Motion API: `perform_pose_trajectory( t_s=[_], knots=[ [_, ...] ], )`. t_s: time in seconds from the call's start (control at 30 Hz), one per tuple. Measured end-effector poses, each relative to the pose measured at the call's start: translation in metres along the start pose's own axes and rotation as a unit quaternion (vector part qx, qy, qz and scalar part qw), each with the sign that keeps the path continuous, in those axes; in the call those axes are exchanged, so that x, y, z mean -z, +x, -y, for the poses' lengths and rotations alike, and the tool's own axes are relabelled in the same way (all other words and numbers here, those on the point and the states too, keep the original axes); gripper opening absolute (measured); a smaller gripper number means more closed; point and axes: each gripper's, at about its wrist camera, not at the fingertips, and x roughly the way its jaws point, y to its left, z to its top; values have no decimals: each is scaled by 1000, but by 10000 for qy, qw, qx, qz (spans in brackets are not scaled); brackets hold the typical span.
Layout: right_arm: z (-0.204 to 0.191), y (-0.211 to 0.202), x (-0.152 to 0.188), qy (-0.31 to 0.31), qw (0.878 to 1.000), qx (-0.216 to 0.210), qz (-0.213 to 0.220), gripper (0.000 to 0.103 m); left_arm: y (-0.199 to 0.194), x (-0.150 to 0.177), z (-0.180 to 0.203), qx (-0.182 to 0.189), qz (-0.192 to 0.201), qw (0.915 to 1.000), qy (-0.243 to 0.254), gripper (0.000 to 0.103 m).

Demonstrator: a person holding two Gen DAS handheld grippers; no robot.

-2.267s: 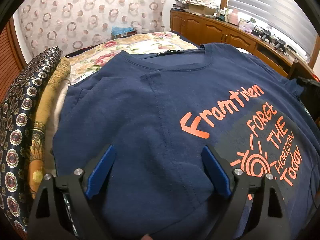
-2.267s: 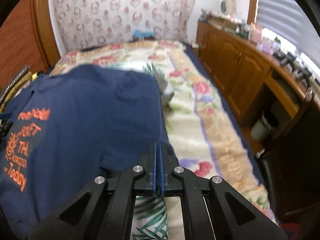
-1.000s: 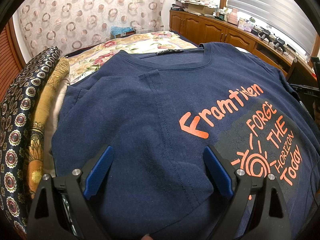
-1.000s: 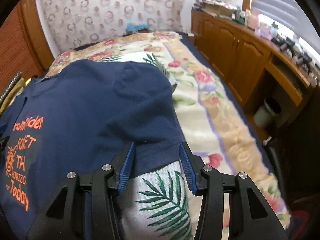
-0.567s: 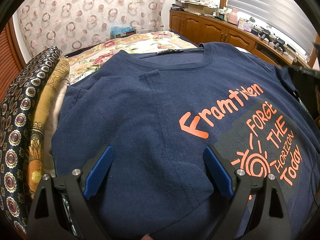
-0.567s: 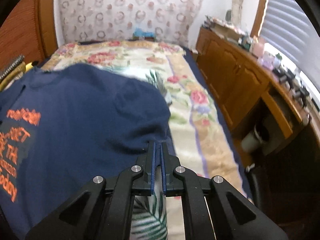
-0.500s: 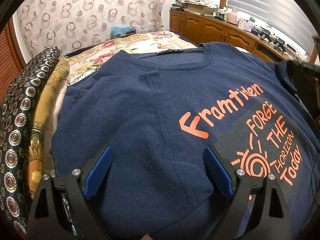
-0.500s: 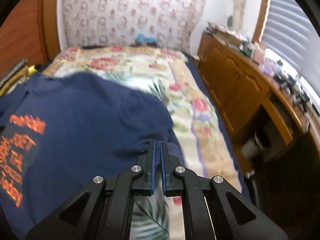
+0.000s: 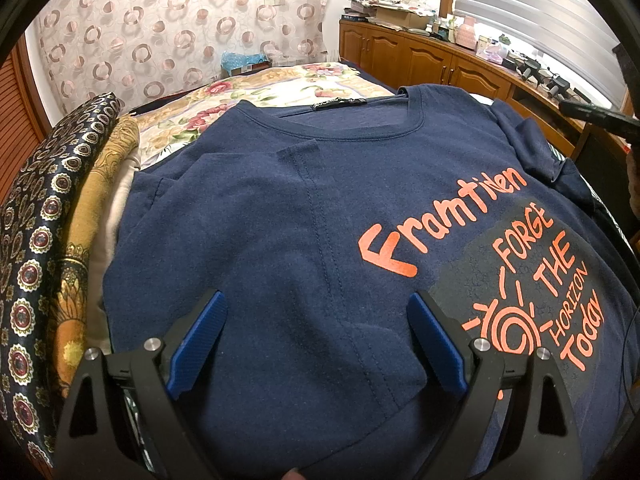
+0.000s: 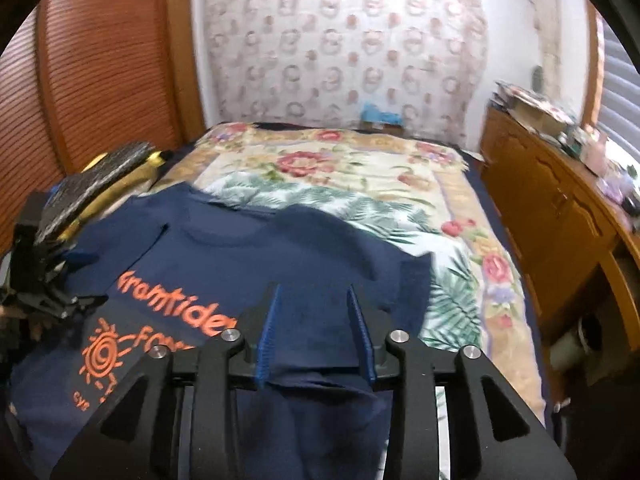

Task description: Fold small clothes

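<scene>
A navy T-shirt with orange lettering lies face up on the bed, its left sleeve folded in over the chest. My left gripper hovers open over the shirt's lower left part, with nothing pinched. In the right wrist view the navy T-shirt has its right side folded inward. My right gripper is just above that fold with its jaws opening; navy cloth lies between and under the pads, which do not press on it. The right gripper's black body shows at the left wrist view's right edge.
A stack of folded patterned cloths sits left of the shirt. The floral bedspread and a palm-leaf cloth stretch beyond it. Wooden cabinets with clutter on top line the right side, and a slatted wooden door stands at left.
The right gripper shut on the shirt's right edge, lifted it and carried it left over the shirt, then parted its jaws. The left gripper stayed still and open.
</scene>
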Motion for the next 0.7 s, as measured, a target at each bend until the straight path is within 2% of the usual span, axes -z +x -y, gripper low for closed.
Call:
perform_pose_trajectory(
  t_s=[0.13, 0.2, 0.43, 0.57, 0.7],
  knots=[
    [28, 10, 12, 236, 9988, 312, -285, 35, 0, 0, 0, 0, 0, 10000, -1, 93],
    [37, 15, 19, 331, 9979, 324, -448, 35, 0, 0, 0, 0, 0, 10000, -1, 93],
    [24, 26, 26, 396, 9974, -127, -580, 35, 0, 0, 0, 0, 0, 10000, -1, 93],
    [16, 41, 22, 238, 9971, -157, -708, 35, 0, 0, 0, 0, 0, 10000, -1, 93],
    [22, 58, 19, 379, 9951, -286, -867, 33, 0, 0, 0, 0, -1, 10000, -2, 93]
  ],
)
